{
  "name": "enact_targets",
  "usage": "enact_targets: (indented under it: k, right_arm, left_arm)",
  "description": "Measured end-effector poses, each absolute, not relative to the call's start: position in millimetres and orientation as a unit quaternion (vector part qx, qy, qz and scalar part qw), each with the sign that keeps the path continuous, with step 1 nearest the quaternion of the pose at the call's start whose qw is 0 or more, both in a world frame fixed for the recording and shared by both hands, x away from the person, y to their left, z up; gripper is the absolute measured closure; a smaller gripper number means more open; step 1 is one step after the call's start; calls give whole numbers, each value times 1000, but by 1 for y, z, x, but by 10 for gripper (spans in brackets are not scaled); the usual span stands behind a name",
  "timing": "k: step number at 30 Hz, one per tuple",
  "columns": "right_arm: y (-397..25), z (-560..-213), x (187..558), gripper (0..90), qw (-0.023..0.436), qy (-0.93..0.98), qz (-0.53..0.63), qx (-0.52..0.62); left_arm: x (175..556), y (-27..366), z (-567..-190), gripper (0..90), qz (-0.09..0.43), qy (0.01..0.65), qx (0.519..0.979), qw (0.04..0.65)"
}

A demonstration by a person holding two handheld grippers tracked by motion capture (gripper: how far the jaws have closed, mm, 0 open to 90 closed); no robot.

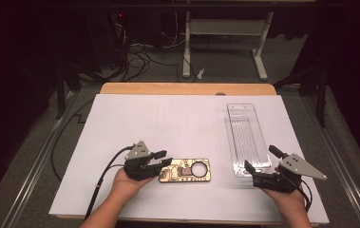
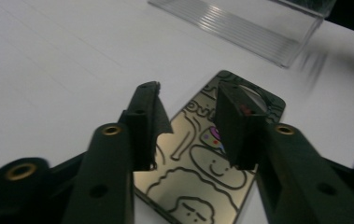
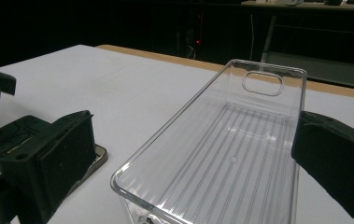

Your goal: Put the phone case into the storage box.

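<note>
While our left gripper (image 1: 164, 158) hangs over the near-left end of the phone case (image 1: 185, 171), its jaws stand spread and hold nothing; in the left gripper view the gold, cartoon-printed case (image 2: 202, 158) lies flat on the white table (image 1: 168, 118) between and below the two pads. From table centre the case sits at about six o'clock, its round camera hole toward three o'clock. Our right gripper (image 1: 258, 161) is also released, its jaws straddling the near end of the clear plastic tray (image 1: 246, 137), which lies at roughly three o'clock from the case and a little apart from it.

We judge the step in hand to be picking up the case, probably to set it into the tray. To do it well, we should lower the left gripper until the pads flank the long edges of the case, then close squarely across its width. Because it lies flat, we may need to tip one pad under an edge first. Whether the pads already touch the case is hard to tell from the blur. Meanwhile the right gripper should steady the tray (image 3: 221, 154) at its near wall, since light plastic would likely slide when nudged
</note>
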State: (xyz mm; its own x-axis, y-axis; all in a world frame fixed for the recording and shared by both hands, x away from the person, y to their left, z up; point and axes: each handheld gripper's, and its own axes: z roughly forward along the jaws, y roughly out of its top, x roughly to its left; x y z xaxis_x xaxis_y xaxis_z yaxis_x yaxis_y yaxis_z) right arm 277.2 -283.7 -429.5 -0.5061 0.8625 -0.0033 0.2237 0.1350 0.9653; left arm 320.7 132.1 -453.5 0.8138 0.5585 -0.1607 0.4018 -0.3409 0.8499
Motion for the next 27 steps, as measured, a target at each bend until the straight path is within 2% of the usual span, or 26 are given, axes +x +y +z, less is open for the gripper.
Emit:
enact_targets:
  k: [3,8,18,27]
  right_arm:
    - [-284,-429,277,4,303,689,527,394]
    - [-285,-429,277,4,306,689,528,392]
    - [-288,-426,276,5,309,678,535,399]
    - [-289,-424,274,12,308,673,542,398]
  left_arm:
    - [316,119,-455,769,66,287,820,491]
    - [308,92,-455,894,47,272,828,488]
    - [297,26,-467,898,26,206,878,432]
    - [301,7,-476,899,35,214,897,385]
